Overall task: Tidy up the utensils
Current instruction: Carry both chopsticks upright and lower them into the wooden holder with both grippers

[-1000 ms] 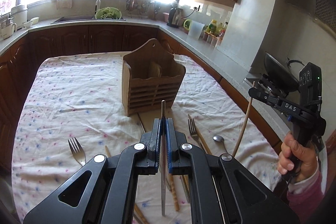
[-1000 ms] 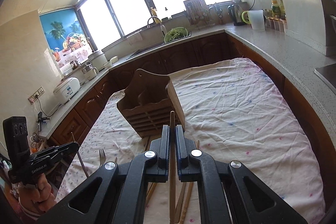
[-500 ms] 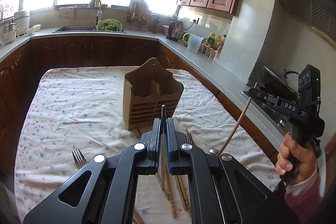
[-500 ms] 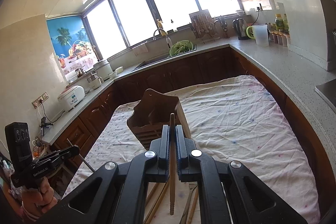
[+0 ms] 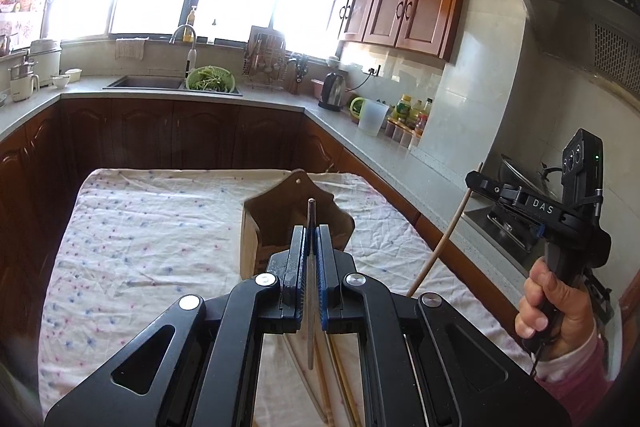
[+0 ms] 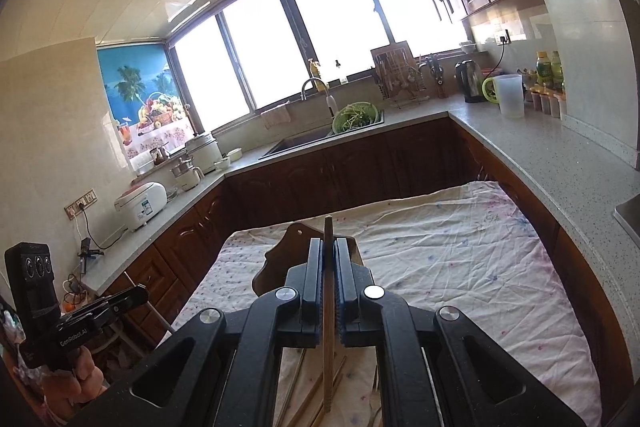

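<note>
I hold both hand-held grippers pinched: left hand-held gripper (image 5: pixel 311 259) on an upright metal chopstick (image 5: pixel 311 307), right hand-held gripper (image 6: pixel 329 275) on an upright wooden chopstick (image 6: pixel 328 327); the holder (image 5: pixel 276 223) lies directly ahead and below both, the left one nearer.

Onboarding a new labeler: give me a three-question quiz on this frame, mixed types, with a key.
1. True or false: the left gripper is shut on a metal chopstick.
2. The right gripper holds: A) a fork B) a wooden chopstick C) nothing
3. What stands on the tablecloth just beyond both grippers' fingers?

Key: 1 true; 2 B; 3 the wooden utensil holder.
</note>
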Available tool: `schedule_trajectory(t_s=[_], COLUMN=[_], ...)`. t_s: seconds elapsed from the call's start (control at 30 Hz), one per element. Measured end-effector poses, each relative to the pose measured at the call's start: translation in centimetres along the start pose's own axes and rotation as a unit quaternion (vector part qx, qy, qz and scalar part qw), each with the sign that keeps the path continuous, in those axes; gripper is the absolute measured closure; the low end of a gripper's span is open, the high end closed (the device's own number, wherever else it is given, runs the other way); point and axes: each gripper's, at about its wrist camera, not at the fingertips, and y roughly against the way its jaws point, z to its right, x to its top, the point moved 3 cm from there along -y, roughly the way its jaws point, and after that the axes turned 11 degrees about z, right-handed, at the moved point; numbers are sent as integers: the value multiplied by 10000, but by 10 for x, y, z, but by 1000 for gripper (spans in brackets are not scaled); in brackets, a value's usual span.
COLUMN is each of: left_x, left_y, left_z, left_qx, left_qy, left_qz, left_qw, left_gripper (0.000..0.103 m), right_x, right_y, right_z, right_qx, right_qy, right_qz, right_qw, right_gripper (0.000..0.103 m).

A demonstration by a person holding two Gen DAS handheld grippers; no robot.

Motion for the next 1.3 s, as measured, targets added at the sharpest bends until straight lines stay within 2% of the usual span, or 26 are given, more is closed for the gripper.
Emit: schedule_trajectory(t_s=[0.37, 0.57, 0.77, 1.03, 1.3], left_x=[68, 85, 63, 18, -1], left_y=[-39, -78, -113, -146, -160], left_z=[-13, -25, -44, -67, -69], left_qx=[118, 180, 372, 605, 711], left_qy=[-152, -111, 82, 424, 426], left_qz=[622, 771, 731, 540, 331], left_qw=[9979, 9968, 9966, 9958, 9960], left_gripper=[99, 99, 99, 99, 99], right_x=[65, 74, 42, -6, -21], right_y=[-50, -93, -129, -159, -165], right_z=[-8, -7, 8, 32, 41], right_qx=[39, 0, -110, -168, -237], right_qy=[15, 114, 32, -440, -615], right_qz=[607, 606, 401, 114, -33], right_qw=[9981, 9981, 9991, 9988, 9978], right_gripper=[98, 98, 98, 98, 98])
